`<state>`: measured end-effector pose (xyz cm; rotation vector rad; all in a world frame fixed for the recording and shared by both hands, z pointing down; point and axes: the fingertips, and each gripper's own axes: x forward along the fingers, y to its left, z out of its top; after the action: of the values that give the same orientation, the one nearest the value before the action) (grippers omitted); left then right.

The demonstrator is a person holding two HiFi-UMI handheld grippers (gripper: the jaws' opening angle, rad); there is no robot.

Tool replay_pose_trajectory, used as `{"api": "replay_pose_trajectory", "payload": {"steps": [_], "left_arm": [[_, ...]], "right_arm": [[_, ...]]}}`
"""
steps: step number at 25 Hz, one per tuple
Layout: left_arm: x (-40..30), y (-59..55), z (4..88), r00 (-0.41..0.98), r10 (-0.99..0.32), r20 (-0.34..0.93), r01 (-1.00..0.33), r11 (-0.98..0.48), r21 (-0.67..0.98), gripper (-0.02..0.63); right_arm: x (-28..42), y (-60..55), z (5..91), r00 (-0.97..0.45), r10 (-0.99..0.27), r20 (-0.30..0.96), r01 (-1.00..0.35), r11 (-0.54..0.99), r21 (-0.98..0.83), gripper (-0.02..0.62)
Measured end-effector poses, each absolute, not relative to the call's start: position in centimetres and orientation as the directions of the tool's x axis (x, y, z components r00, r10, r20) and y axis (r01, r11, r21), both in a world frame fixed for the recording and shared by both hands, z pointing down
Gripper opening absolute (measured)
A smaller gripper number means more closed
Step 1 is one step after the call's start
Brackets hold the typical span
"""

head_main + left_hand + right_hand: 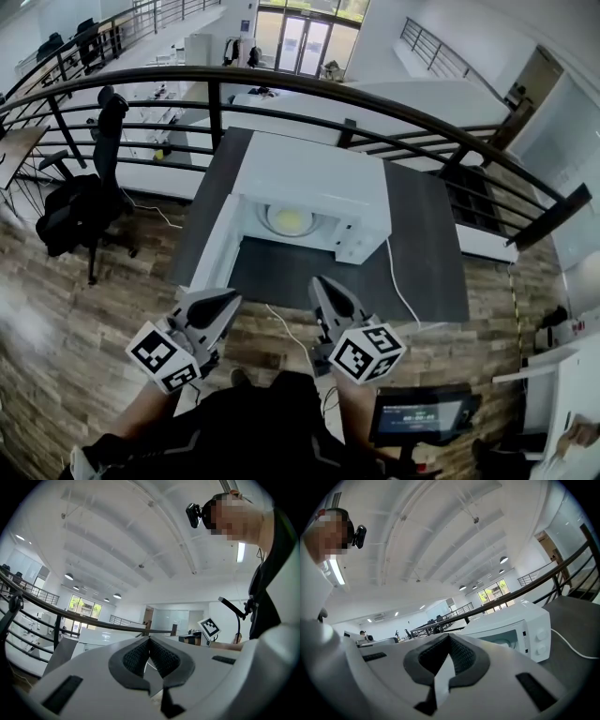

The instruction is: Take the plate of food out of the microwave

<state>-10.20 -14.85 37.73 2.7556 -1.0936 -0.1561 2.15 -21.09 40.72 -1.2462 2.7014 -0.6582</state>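
Grey table (pixel 431 253) — free strip before the open microwave (pixel 323 173); left gripper (pixel 228 300), right gripper (pixel 320 282) closed, empty.

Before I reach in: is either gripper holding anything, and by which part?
Nothing is held. Left gripper and right gripper are shut, empty; the plate of food sits inside the microwave.

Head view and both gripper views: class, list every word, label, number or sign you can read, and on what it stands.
No text can be read in any view.
Screen, lower right in head view: lit print, too small and blurred.
Left marker cube and right marker cube: black-and-white square patterns, no letters.
Microwave: no legible label.
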Motion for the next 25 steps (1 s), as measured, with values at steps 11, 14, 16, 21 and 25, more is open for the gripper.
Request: {"api": "replay_pose_trajectory", "payload": {"steps": [11,14,16,21,25], "left_arm": [[-10.2,-17.7,37.7,0.696,-0.717,-0.022,-0.695,-0.682,0.226,0.002],[-9.9,-18.7,37.6,0.681,-0.732,-0.018,-0.711,-0.666,0.226,0.002],[-9.9,-19.4,37.4,0.664,-0.748,-0.014,-0.727,-0.650,0.224,0.002],[-9.7,-21.5,37.8,0.634,-0.773,-0.010,-0.752,-0.619,0.227,0.002],[-9.9,-23.0,38.7,0.613,-0.790,0.003,-0.767,-0.594,0.241,0.002]], "right_arm": [[2.2,-25.1,42.6,-0.664,-0.740,0.106,-0.698,0.563,-0.442,-0.003],[2.4,-27.3,44.2,-0.674,-0.728,0.122,-0.680,0.548,-0.487,-0.003],[2.5,-28.7,45.3,-0.681,-0.720,0.131,-0.663,0.532,-0.526,-0.003],[2.3,-31.5,47.6,-0.716,-0.681,0.154,-0.637,0.546,-0.544,0.032],[1.7,-33.6,50.2,-0.717,-0.674,0.177,-0.638,0.534,-0.555,0.034]]}}
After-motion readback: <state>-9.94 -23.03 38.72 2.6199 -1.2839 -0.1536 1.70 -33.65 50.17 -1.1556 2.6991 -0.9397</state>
